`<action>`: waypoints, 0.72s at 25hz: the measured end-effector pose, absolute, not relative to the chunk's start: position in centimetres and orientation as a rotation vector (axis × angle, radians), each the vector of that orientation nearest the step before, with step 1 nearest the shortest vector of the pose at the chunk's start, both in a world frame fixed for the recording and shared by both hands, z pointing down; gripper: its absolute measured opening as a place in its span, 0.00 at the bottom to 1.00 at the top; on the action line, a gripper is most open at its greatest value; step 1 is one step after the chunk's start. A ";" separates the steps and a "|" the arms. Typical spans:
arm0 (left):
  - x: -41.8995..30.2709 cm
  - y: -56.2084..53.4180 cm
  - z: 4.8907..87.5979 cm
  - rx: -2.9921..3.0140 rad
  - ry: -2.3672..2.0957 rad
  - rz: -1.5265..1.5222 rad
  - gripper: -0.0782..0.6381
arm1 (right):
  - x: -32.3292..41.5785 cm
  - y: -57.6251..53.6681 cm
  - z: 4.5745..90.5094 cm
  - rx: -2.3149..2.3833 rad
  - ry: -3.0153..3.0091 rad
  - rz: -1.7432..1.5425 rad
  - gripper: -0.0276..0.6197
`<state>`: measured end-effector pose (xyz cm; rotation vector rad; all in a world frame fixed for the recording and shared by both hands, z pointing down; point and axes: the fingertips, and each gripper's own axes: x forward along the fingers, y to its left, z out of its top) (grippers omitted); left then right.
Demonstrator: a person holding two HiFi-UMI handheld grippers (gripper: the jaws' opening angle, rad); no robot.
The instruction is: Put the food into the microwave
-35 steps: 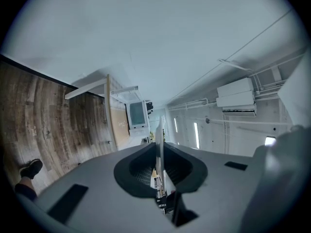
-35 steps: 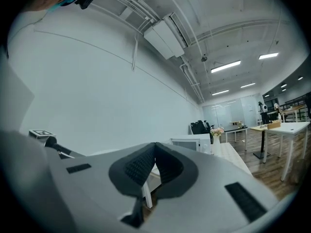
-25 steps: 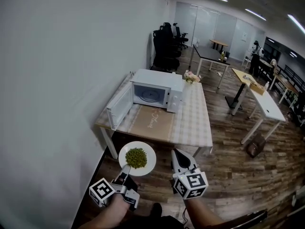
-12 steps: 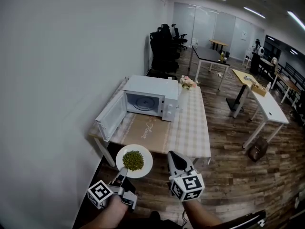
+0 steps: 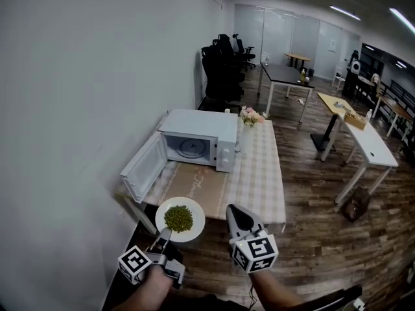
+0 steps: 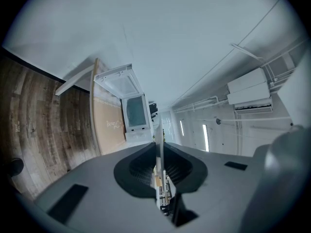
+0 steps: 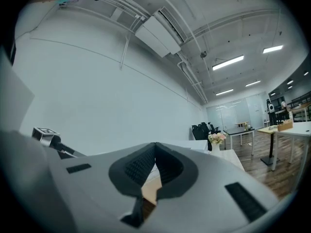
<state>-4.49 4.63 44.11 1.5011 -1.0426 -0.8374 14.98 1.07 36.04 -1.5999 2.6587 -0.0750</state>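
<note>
A white plate (image 5: 179, 219) with a heap of green food hangs level in front of the table's near edge. My left gripper (image 5: 165, 233) is shut on the plate's near rim; in the left gripper view the rim (image 6: 159, 130) shows edge-on between the pads. The white microwave (image 5: 194, 144) stands at the table's far left with its door (image 5: 141, 167) swung wide open to the left and its cavity empty. It also shows ahead of the left jaws, microwave (image 6: 135, 111). My right gripper (image 5: 235, 216) hovers beside the plate, shut and empty.
The table (image 5: 259, 173) carries a checked cloth, a brown mat (image 5: 194, 185) before the microwave, and a vase of flowers (image 5: 249, 116) at the back. A white wall runs along the left. Desks and office chairs (image 5: 224, 63) stand farther off on the wooden floor.
Both grippers and the plate have come closer to the table's front edge. The microwave now looks nearer. The grip on the plate is unchanged.
</note>
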 end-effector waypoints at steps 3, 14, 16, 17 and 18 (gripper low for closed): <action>-3.9 3.7 44.0 1.507 -1.046 -0.832 0.16 | 15.3 0.3 35.6 -1.580 2.670 -0.034 0.05; -5.3 -0.7 44.4 1.488 -1.032 -0.824 0.16 | 14.0 -3.8 37.3 -1.611 2.718 -0.085 0.05; -6.1 -2.0 44.6 1.492 -1.025 -0.816 0.16 | 13.2 -5.0 37.5 -1.629 2.722 -0.082 0.05; -6.5 -2.7 44.6 1.497 -1.019 -0.812 0.16 | 12.8 -5.6 37.5 -1.634 2.724 -0.079 0.05; -6.8 -3.4 44.6 1.503 -1.012 -0.809 0.16 | 12.3 -6.1 37.4 -1.638 2.724 -0.075 0.05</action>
